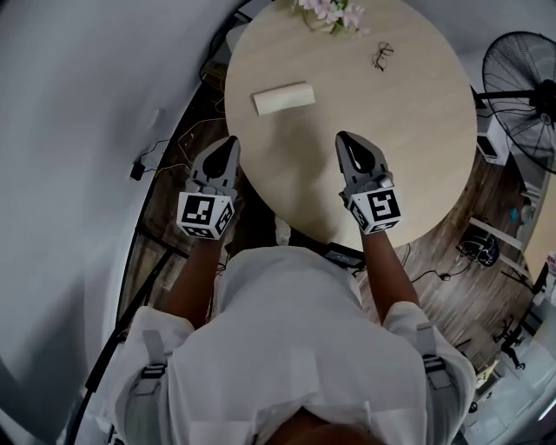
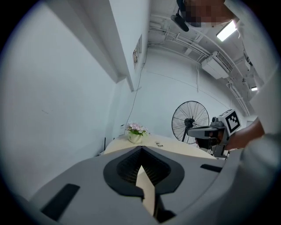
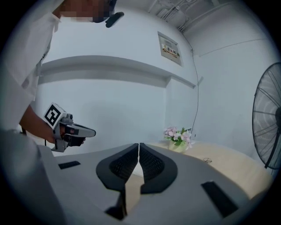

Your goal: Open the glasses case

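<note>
The glasses case (image 1: 282,98), a cream oblong box, lies shut on the round wooden table (image 1: 408,148), left of its middle. My left gripper (image 1: 230,142) hovers at the table's near-left edge, short of the case, with its jaws together and nothing between them. My right gripper (image 1: 345,138) is over the near part of the table, to the right of the case and nearer to me, also shut and empty. In the left gripper view the jaws (image 2: 141,149) meet at the tip. The right gripper's jaws (image 3: 138,145) show only a hairline slit. In both gripper views the jaws hide the case.
A pair of glasses (image 1: 382,56) lies at the table's far right, and a pot of pink flowers (image 1: 330,13) stands at the far edge. A standing fan (image 1: 521,87) is to the right of the table. Cables run over the floor on the left (image 1: 161,152).
</note>
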The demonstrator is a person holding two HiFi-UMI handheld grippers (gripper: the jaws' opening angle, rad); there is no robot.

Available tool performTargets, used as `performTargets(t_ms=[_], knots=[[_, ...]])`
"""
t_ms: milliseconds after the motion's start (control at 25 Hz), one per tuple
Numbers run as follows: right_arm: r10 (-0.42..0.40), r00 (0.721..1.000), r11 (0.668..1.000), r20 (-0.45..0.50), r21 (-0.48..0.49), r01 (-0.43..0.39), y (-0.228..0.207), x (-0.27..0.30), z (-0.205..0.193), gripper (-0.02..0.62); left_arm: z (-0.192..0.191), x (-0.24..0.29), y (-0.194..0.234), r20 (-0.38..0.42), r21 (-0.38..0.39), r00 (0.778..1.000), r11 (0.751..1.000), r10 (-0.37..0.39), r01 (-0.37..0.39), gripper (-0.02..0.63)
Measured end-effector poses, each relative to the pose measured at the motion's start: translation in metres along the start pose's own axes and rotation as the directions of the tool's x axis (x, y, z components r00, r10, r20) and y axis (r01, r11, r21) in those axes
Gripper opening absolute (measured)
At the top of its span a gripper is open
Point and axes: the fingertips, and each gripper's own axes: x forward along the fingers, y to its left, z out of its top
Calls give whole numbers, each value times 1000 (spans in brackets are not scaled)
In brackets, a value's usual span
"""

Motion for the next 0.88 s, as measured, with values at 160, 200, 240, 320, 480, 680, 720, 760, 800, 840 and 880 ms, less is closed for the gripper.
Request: performTargets(t_ms=[160, 200, 240, 320, 480, 680, 720, 760, 800, 840, 880], knots=[[23, 1000, 998, -2, -58, -23, -7, 21, -3, 28, -9, 14, 10, -3, 5, 1000, 1000, -2, 2, 12], [29, 1000, 998, -13, -56, -30, -11, 24, -7, 28, -12, 19, 9, -4, 7, 1000, 1000, 3, -3, 12], [36, 999, 998, -27, -52, -37, -13, 27, -11, 28, -16, 25, 8, -5, 6, 1000, 1000, 8, -8, 12], [49, 998, 997, -48, -61, -52, -19, 32, -21, 28, -25, 37, 7, -3, -4, 1000, 1000, 17, -17, 12], [114, 992, 983, -45, -138, -120, -37, 52, -42, 28, -35, 59, 7, 7, -18, 999, 999, 36, -35, 12], [200, 978, 949, -63, -237, -209, -41, 77, -67, 29, -39, 79, 1, 15, -2, 998, 998, 69, -69, 12], [230, 972, 934, -47, -270, -234, -41, 83, -68, 29, -41, 83, 2, 14, 2, 997, 997, 78, -78, 12], [261, 965, 918, -30, -303, -258, -40, 89, -68, 29, -43, 86, 4, 11, 15, 996, 996, 89, -89, 12], [287, 958, 902, -18, -330, -277, -40, 95, -69, 29, -45, 88, 5, 6, 35, 995, 995, 98, -98, 12], [305, 952, 890, -13, -351, -290, -40, 100, -72, 29, -49, 90, 6, -1, 60, 995, 993, 103, -103, 12], [318, 948, 880, -13, -368, -300, -40, 104, -75, 29, -53, 92, 7, -7, 83, 994, 991, 106, -105, 12]])
